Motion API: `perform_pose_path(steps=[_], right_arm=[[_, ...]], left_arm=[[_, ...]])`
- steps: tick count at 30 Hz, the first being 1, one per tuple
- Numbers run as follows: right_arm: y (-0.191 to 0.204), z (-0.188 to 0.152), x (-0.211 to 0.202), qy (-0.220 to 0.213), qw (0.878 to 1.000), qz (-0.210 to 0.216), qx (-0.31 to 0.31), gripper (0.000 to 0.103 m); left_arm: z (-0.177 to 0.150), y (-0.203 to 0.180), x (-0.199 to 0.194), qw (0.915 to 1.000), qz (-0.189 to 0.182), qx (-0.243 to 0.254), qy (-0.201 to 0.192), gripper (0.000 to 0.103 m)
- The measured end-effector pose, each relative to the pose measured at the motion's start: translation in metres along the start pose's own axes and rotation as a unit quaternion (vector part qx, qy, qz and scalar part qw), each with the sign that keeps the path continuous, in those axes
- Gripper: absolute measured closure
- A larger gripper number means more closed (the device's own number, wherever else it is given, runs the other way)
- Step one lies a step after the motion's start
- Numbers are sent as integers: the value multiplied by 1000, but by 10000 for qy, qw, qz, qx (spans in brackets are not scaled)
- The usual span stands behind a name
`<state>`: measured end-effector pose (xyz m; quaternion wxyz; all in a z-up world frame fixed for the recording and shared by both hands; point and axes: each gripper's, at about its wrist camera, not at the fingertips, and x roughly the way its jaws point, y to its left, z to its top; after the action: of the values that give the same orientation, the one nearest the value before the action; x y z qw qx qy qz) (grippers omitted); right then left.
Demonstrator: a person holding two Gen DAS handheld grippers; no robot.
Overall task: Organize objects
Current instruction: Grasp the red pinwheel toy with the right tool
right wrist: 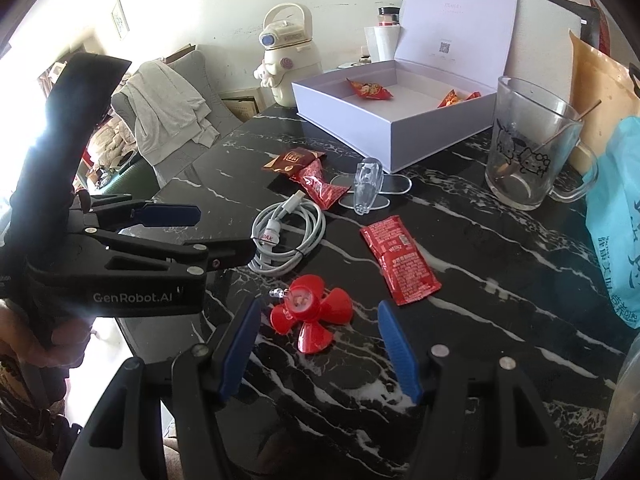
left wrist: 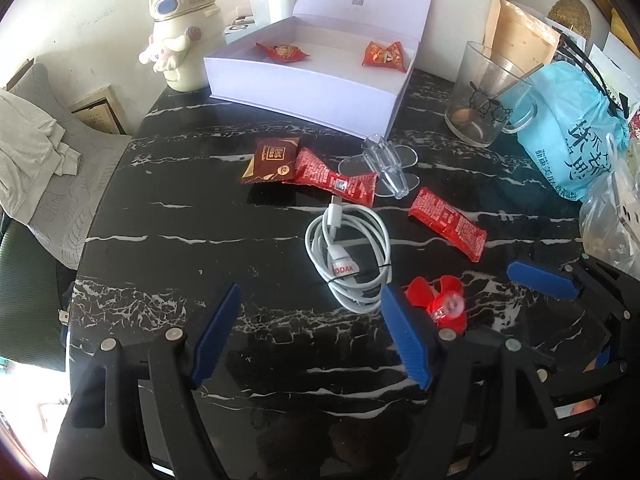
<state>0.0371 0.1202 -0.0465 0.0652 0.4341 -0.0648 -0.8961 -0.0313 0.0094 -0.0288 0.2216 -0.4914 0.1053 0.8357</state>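
Observation:
A white open box (left wrist: 304,84) (right wrist: 360,132) at the back of the black marble table holds two red snack packets (left wrist: 283,52) (right wrist: 370,89). Loose on the table lie a brown packet (left wrist: 270,159), two red sachets (left wrist: 334,178) (right wrist: 398,264), a coiled white cable (left wrist: 348,256) (right wrist: 288,236), a clear plastic piece (left wrist: 386,164) (right wrist: 366,184) and a red fan-shaped toy (left wrist: 438,302) (right wrist: 310,314). My left gripper (left wrist: 310,332) (right wrist: 188,236) is open and empty, just short of the cable. My right gripper (right wrist: 320,344) is open, its fingers either side of the red toy.
A cream cartoon bottle (left wrist: 184,28) stands back left of the box. A glass mug (left wrist: 486,96) (right wrist: 532,148) and a blue plastic bag (left wrist: 568,128) (right wrist: 616,216) sit at the right. The table's left edge drops to a chair with grey cloth (left wrist: 36,144).

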Motion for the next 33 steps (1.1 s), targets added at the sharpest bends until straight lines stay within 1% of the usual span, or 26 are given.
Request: perform_pose_path(steps=[2, 7, 10, 11, 13, 17, 22, 26, 29, 33], right_arm=[[1, 0, 4, 20, 9999, 111, -6, 42], [6, 2, 16, 75, 9997, 221, -119, 52], [8, 3, 23, 152, 9994, 227, -202, 64], [8, 4, 25, 185, 9993, 232, -223, 74], [8, 4, 26, 207, 9992, 212, -263, 81], [6, 3, 22, 203, 9989, 222, -370, 81], [-2, 2, 20, 258, 9991, 213, -279, 81], [-9, 1, 17, 272, 9993, 156, -215, 81], [-15, 1, 17, 268, 9994, 131, -150, 81], [-20, 1, 16, 260, 9996, 103, -86, 81]], left_arm=[[-1, 2, 3, 10000, -62, -12, 22, 31], [-2, 7, 11, 9998, -186, -46, 100, 31], [-1, 10, 14, 9996, -243, -43, 128, 31], [-1, 10, 14, 9996, -262, -35, 135, 31], [0, 11, 16, 9994, -331, -22, 139, 31], [3, 6, 20, 9983, -544, 63, 210, 31], [11, -4, 29, 9972, -684, 165, 260, 31], [16, -10, 41, 9969, -630, 233, 403, 29], [21, -16, 46, 9973, -549, 303, 375, 26], [25, -23, 50, 9975, -550, 332, 299, 26]])
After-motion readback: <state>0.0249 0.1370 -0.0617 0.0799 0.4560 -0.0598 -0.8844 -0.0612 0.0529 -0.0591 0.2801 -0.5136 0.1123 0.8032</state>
